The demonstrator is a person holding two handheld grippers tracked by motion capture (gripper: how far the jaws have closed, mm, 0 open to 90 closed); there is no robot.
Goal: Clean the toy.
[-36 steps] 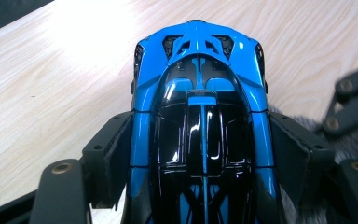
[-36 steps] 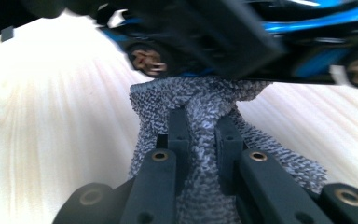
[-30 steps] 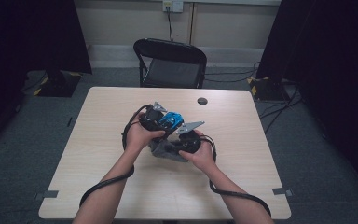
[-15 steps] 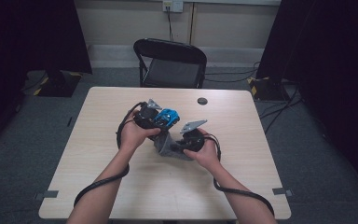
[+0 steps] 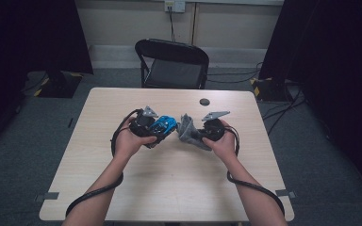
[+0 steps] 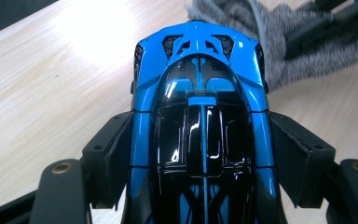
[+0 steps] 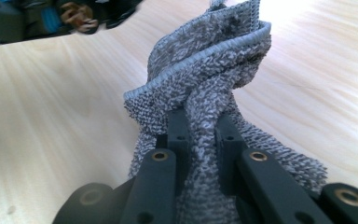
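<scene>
High view: left gripper (image 5: 167,126) clamps a blue toy car (image 6: 200,107); right gripper (image 5: 185,130) pinches a grey cloth (image 7: 205,93) tightly. Hard wiping could twist the car loose from its side-on grip.

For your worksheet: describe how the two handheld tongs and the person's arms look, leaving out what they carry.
Both tongs, left and right, have black bodies, each topped by a grey three-cornered plate. Their black jaws carry brass-coloured rivets. A black cable trails from each along the bare, sleeveless forearms.

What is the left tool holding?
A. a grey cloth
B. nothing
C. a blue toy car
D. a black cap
C. The left tool has its two black jaws pressed against the sides of the blue toy car; the grey cloth is in the right tool.
</scene>
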